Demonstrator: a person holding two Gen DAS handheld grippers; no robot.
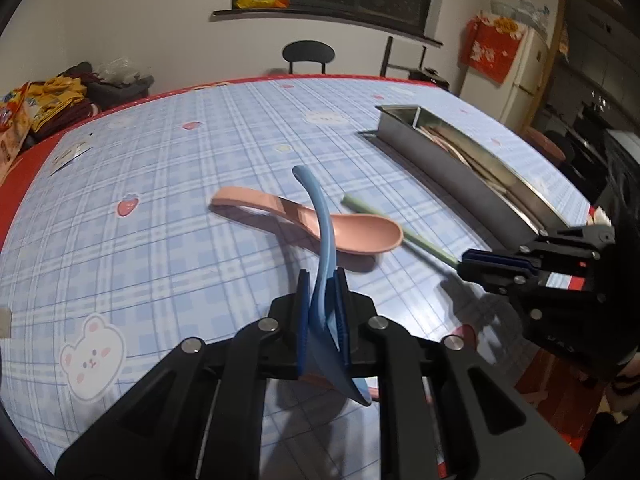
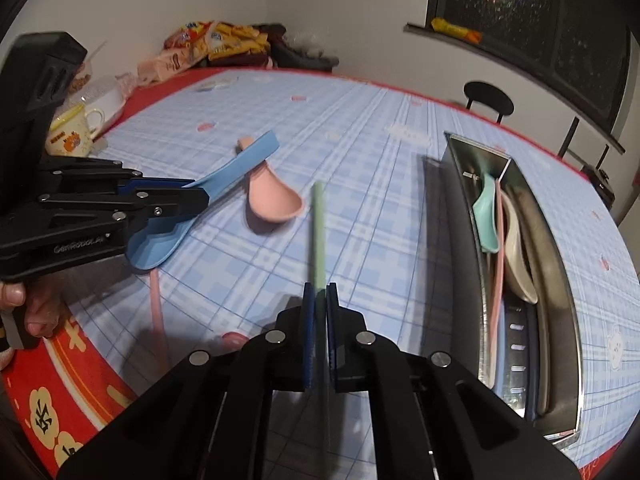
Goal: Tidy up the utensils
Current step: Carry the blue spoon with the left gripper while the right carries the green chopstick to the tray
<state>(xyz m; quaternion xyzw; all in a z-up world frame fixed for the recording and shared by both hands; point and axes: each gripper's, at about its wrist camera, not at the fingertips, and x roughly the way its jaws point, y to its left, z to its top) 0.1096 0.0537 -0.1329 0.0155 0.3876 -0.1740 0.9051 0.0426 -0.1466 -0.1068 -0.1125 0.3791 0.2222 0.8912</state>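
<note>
My left gripper [image 1: 322, 276] is shut on a blue spoon [image 1: 325, 216], gripping it near the bowl so the handle juts forward above the table. From the right wrist view that left gripper [image 2: 202, 196] and the blue spoon [image 2: 240, 168] hover at the left. My right gripper [image 2: 320, 290] is shut on the near end of a green chopstick [image 2: 319, 232], whose far end points across the table. In the left wrist view the right gripper [image 1: 466, 262] holds the green chopstick [image 1: 424, 245] at the right. A pink spoon [image 1: 360, 232] [image 2: 272, 196] lies on the tablecloth between them.
A long metal tray [image 2: 456, 200] [image 1: 440, 152] on the right holds a mint spoon [image 2: 488, 216], a beige spoon [image 2: 516, 256] and a pink chopstick [image 2: 496, 280]. Another pink chopstick [image 2: 157, 312] lies near the front edge. A cup [image 2: 76, 132] and snack bags [image 2: 208, 40] sit far left.
</note>
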